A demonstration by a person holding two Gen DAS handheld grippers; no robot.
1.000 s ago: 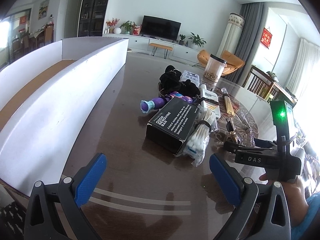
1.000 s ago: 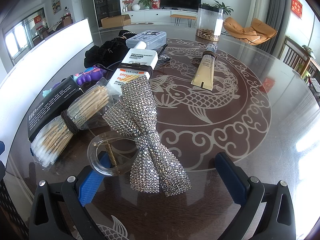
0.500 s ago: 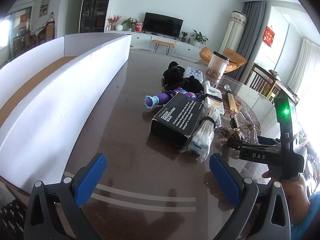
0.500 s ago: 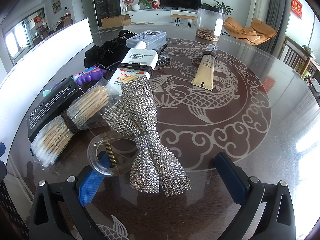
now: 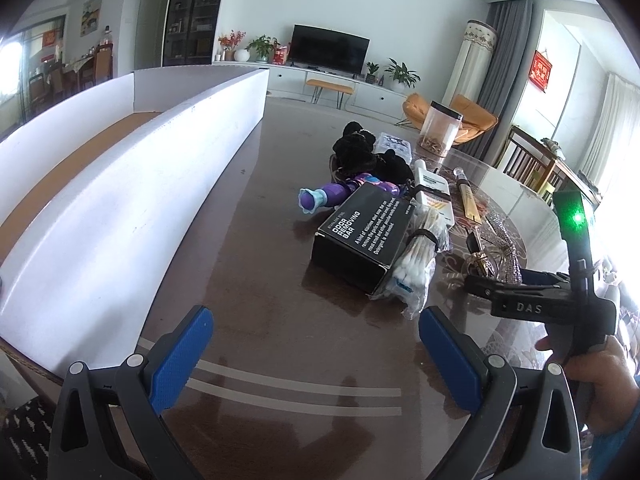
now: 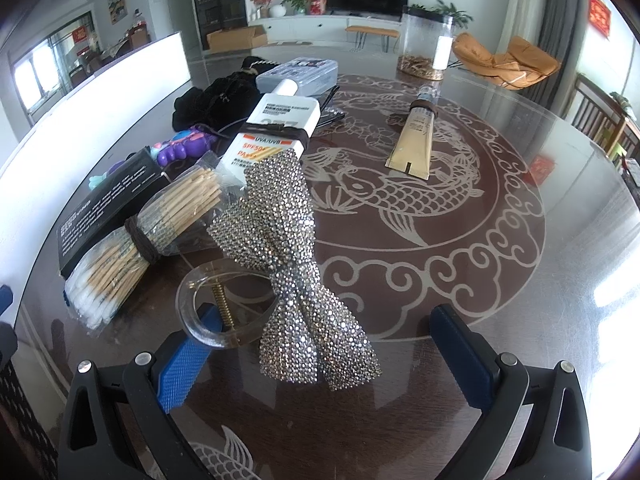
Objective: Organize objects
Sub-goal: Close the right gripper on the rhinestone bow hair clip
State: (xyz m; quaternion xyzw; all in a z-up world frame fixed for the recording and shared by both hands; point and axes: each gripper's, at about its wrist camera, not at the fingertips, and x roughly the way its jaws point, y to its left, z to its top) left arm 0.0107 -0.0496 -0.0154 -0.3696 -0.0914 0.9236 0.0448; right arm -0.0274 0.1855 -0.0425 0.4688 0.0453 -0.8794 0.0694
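Observation:
A rhinestone bow hair clip (image 6: 298, 280) with a clear claw lies on the glass table, right between the open blue-padded fingers of my right gripper (image 6: 324, 344), which holds nothing. Beside it lie a bagged bundle of cotton swabs (image 6: 136, 248), a black box (image 5: 360, 232), a white sunscreen tube (image 6: 272, 128), a purple toy (image 5: 332, 196) and a gold tube (image 6: 416, 140). My left gripper (image 5: 316, 344) is open and empty over bare table, short of the black box. The long white box (image 5: 120, 200) stands at left.
A black fabric item (image 5: 364, 152), a clear case (image 6: 298, 74) and a clear jar (image 6: 426, 46) stand farther back. The right gripper's body (image 5: 552, 300) and hand show at right in the left wrist view.
The left gripper has drawn back and lifted slightly, so the pile looks a little farther off. The right gripper has not moved.

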